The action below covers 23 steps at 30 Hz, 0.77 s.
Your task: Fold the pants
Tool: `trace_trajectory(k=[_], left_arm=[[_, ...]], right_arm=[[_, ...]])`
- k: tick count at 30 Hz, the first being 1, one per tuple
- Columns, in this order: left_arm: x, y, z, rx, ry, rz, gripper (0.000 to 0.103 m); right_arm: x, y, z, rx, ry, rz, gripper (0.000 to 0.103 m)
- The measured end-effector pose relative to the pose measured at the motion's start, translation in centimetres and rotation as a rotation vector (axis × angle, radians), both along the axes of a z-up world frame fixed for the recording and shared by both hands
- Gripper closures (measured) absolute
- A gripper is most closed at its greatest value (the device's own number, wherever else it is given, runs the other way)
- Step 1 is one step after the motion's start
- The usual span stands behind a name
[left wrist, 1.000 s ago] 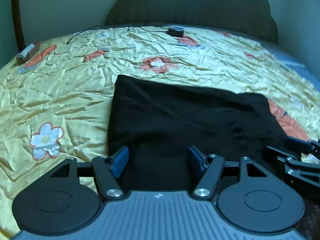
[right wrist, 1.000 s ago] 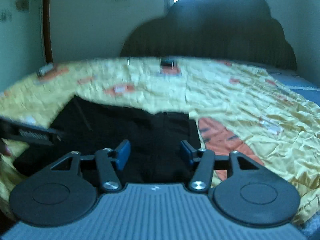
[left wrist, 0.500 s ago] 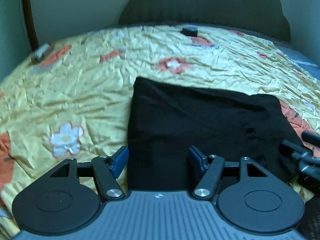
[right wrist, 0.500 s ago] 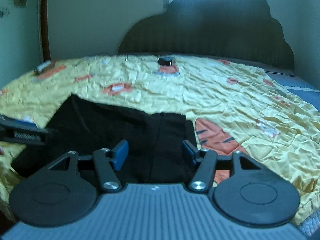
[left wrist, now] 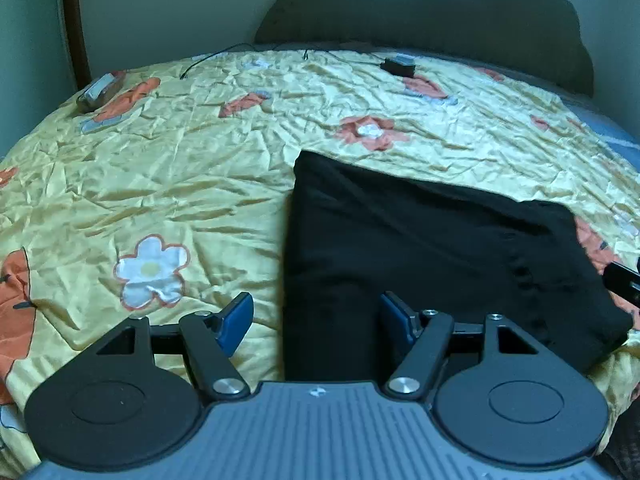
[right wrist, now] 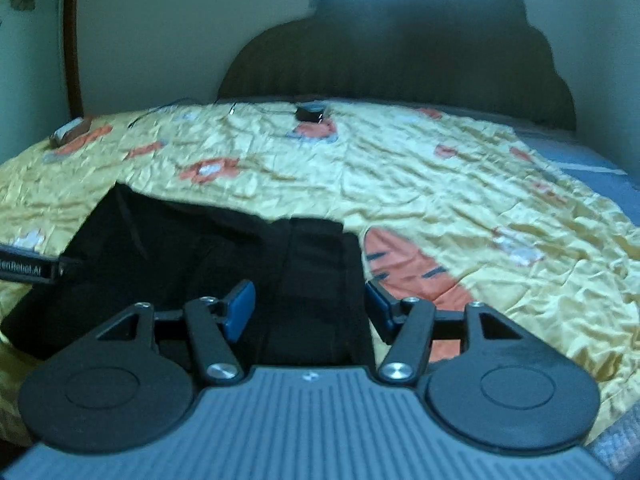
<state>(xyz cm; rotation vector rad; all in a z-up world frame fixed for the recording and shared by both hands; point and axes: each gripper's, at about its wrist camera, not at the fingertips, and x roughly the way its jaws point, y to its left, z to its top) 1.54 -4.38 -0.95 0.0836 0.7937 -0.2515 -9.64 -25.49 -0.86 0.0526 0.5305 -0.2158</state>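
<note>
The black pants (left wrist: 420, 240) lie folded in a flat, roughly rectangular shape on the yellow flowered bedspread (left wrist: 160, 184). My left gripper (left wrist: 316, 320) hovers over their near left edge; its jaws are opening, with only cloth below and nothing pinched between the blue pads (left wrist: 236, 320). My right gripper (right wrist: 309, 310) hangs open over the pants' (right wrist: 200, 260) near right edge, where a doubled strip of cloth runs under the gap, untouched. Each gripper shows at the rim of the other's view: right gripper (left wrist: 624, 280), left gripper (right wrist: 28, 270).
A dark scalloped headboard (left wrist: 420, 20) closes the far side. A small black device (left wrist: 398, 66) with a thin cable (left wrist: 216, 56) lies near it, and a flat grey object (left wrist: 98, 92) at the far left corner. Bare blue mattress (left wrist: 616, 136) shows on the right.
In the left wrist view the pants have slid rightward, now only under the right pad. Both pairs of jaws stand a little wider. The right wrist view shifted little.
</note>
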Motion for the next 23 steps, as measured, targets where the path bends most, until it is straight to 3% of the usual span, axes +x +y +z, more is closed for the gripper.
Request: trace_trajectory(k=[2,4,8,10,12,15,20,23], left_arm=[[-0.5,-0.2,0.5,0.01,-0.015,-0.005,0.034],[-1.2,-0.2,1.0,0.008,-0.022,-0.017,0.03],[-3.6,0.3,3.1,-0.089,-0.061,-0.042,0.025],[-5.3,0.3,4.2,-0.15,-0.096,-0.118,0.0],[-6.3,0.3,4.9,-0.206,-0.102,-0.184,0.0],[-7.0,0.3,5.3,-0.249,-0.103,-0.202,0.0],[-7.6,0.1,4.9,-0.173,-0.146,-0.136,0.0],[-8.1,-0.5,4.4,0.003,-0.223,-0.066,0.0]], right_arm=[[-0.1,1.2,0.6,-0.004,-0.028,0.024,0.038],[-0.5,2.6,1.1,-0.028,-0.066,0.023,0.022],[-1.2,3.9,1.6,-0.055,-0.076,0.025,0.02],[-1.8,4.1,1.6,-0.049,-0.074,0.013,0.013],[-2.6,4.0,1.3,-0.041,-0.078,-0.004,0.013],[-3.5,3.5,0.9,-0.023,-0.073,-0.028,0.013],[-4.7,3.2,0.9,-0.027,-0.087,-0.056,0.012],[-5.1,3.3,1.1,-0.053,-0.1,-0.066,0.01]])
